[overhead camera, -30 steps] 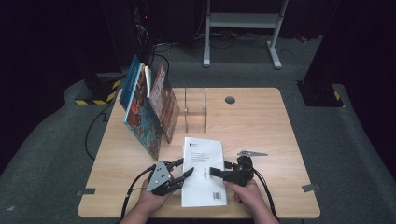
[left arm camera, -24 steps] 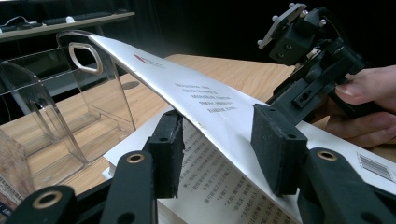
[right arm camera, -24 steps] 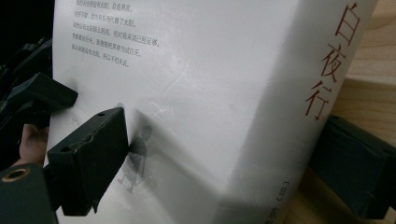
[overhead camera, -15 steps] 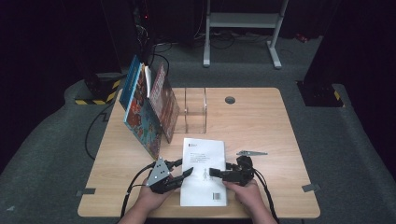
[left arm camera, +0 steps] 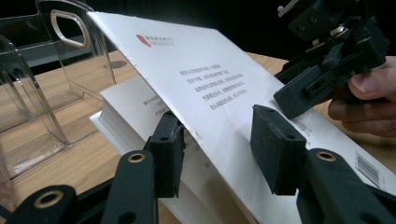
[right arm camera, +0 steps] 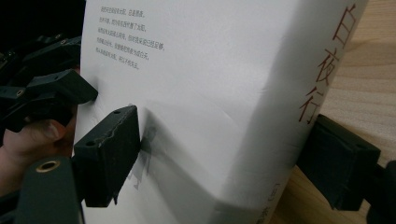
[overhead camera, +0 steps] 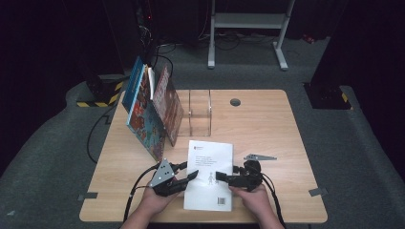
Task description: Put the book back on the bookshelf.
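Dark background hides white book's far surroundings.

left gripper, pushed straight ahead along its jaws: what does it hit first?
Probably the right gripper, facing it across the white book. The left gripper already straddles the book's lifted cover edge, which would slide deeper between the jaws first. Depth is unclear.

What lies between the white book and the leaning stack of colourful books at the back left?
Bare wooden table on the near left, seen in the high view; farther back, the clear plastic holder stands just behind the white book and right of the colourful books.
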The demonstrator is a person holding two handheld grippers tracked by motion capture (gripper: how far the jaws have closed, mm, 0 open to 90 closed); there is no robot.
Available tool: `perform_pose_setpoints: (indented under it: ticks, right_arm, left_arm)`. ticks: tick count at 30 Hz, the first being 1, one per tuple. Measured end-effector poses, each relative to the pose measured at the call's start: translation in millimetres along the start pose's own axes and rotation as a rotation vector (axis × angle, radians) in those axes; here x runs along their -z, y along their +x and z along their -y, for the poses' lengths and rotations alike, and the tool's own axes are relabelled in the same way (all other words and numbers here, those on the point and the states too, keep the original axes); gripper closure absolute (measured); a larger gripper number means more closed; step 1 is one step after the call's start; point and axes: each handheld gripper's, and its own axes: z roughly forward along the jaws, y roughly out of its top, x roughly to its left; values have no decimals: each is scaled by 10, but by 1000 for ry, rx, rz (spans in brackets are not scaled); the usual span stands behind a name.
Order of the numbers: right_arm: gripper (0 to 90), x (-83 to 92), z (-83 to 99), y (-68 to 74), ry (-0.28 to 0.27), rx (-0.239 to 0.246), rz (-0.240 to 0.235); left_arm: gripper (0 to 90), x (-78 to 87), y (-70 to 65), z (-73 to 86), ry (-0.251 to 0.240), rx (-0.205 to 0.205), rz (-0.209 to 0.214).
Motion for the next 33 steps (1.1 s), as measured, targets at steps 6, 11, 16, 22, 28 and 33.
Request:
perform_pose_setpoints:
  ticks: [6, 11, 16, 22, 28, 33]
  right_arm:
    - [206, 40, -15, 75, -8, 39, 33]
    - [247, 91, -24, 118, -44, 64, 43]
    - [258, 114, -37, 136, -66, 86, 56]
    - [265, 130, -48, 180, -65, 111, 74]
    - [267, 145, -57, 209, -77, 130, 89]
    - [278, 157, -72, 228, -90, 149, 100]
  left_arm:
    - [552, 1, 2, -9, 3, 8, -3]
    - [554, -2, -14, -17, 0, 13, -12]
    - [555, -13, -25, -30, -1, 23, -22]
    - [558, -12, -34, -34, 4, 52, -28]
    - [562, -15, -43, -65, 7, 60, -38]
    - [585, -15, -18, -86, -7, 82, -39]
